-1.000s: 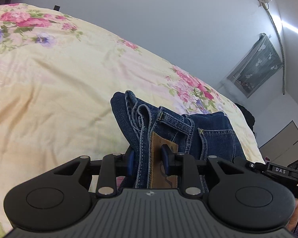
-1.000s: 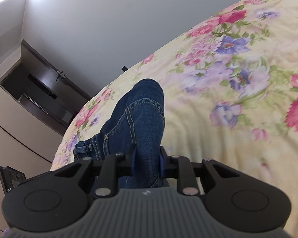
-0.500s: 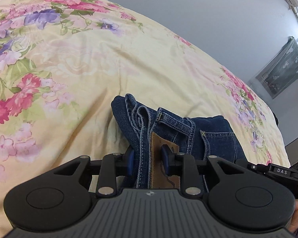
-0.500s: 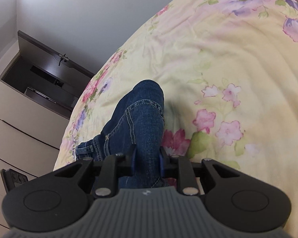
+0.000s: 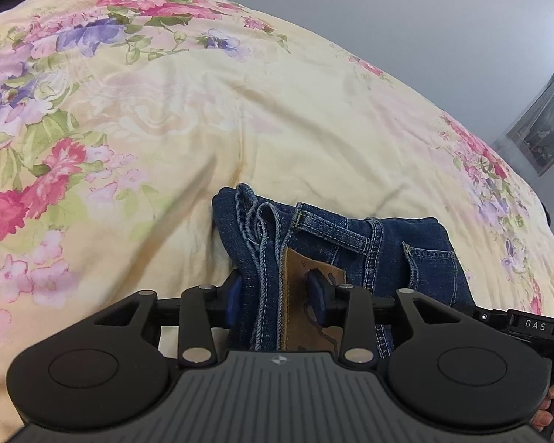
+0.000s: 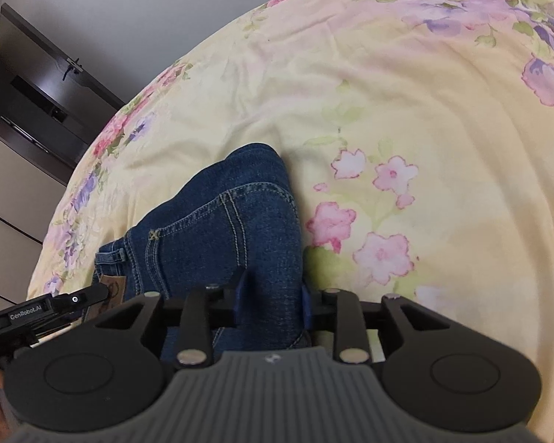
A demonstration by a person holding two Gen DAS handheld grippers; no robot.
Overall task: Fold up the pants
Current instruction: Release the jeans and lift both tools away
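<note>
The dark blue jeans (image 5: 354, 243) are bunched into a folded bundle over the floral bedspread (image 5: 240, 118). My left gripper (image 5: 277, 291) is shut on the waistband end, by the brown leather patch (image 5: 299, 295). My right gripper (image 6: 271, 295) is shut on the other end of the jeans (image 6: 232, 217), a thick fold of denim with a seam. The other gripper's body shows at each view's edge, the right gripper at the right of the left wrist view (image 5: 528, 325) and the left gripper at the left of the right wrist view (image 6: 37, 310).
The yellow bedspread with pink and purple flowers (image 6: 406, 129) fills both views. A dark doorway and pale cabinets (image 6: 22, 110) stand beyond the bed's left side. A grey wall and a hanging cloth (image 5: 543, 129) lie behind the bed.
Both grippers have tilted down and come nearer the bedspread while still holding the jeans. The bed fills more of each view and the wall less.
</note>
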